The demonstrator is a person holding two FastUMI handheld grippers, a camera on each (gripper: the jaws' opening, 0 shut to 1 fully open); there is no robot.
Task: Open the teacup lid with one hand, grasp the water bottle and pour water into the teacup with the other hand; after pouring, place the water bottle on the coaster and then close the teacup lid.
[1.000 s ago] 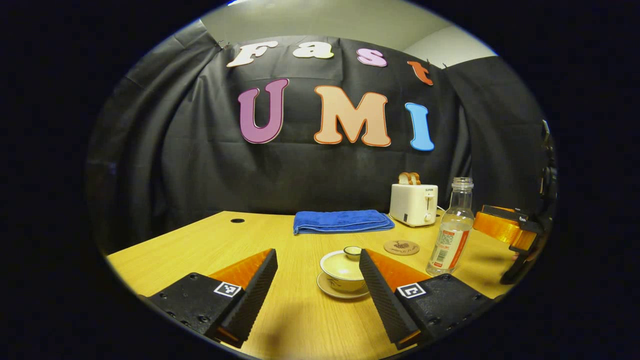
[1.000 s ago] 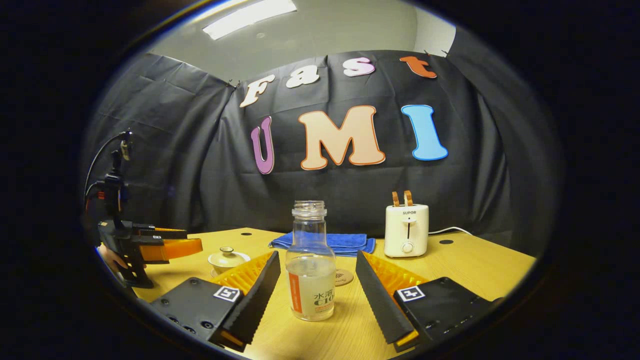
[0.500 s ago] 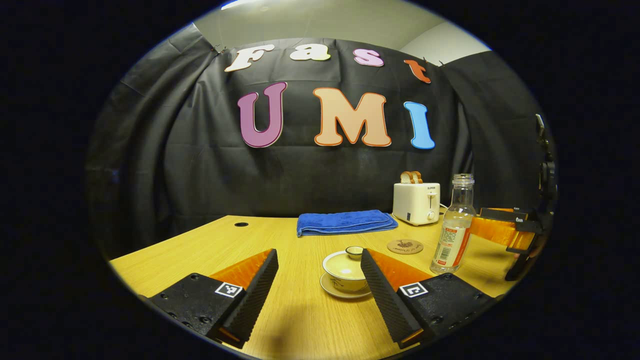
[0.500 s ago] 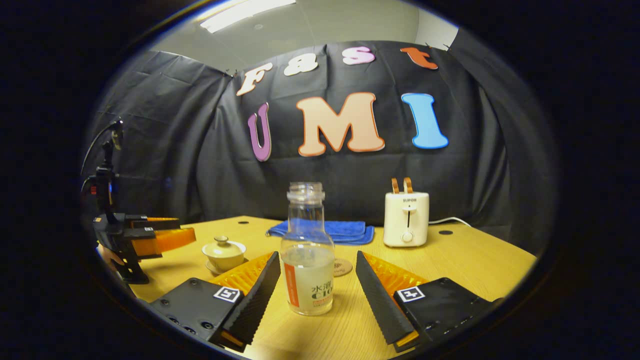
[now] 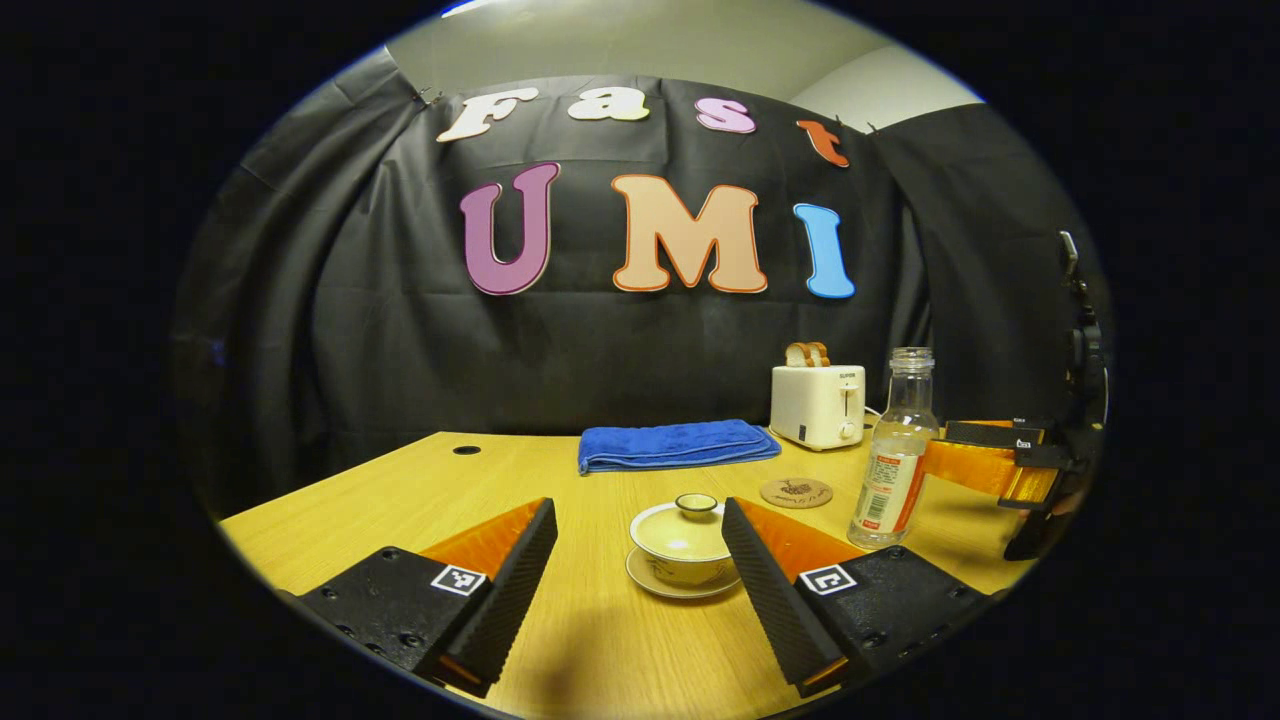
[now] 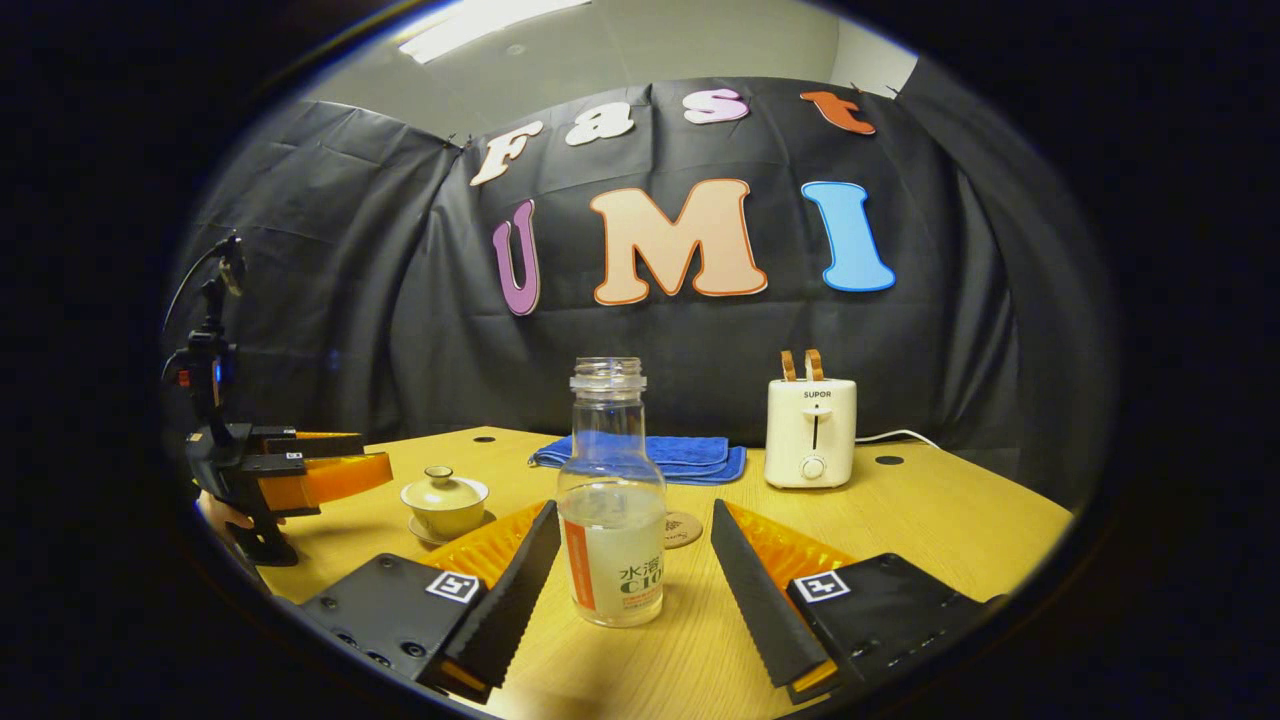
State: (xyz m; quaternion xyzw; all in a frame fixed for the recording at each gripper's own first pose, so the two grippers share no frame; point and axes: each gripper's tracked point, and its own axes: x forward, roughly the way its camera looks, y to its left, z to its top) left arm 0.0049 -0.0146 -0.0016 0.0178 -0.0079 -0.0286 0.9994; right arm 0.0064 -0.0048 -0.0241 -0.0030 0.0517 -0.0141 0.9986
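Approaching with both tongs spread wide, the left tongs [image 5: 638, 560] needed to centre on the lidded teacup [image 5: 684, 541] mid-desk while the right tongs [image 6: 635, 575] straddled the upright water bottle [image 6: 611, 510] squarely before squeezing.

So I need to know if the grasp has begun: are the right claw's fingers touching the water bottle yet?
Apart. The right gripper view shows the water bottle standing between the right claw's open fingers, with bare table on both sides.
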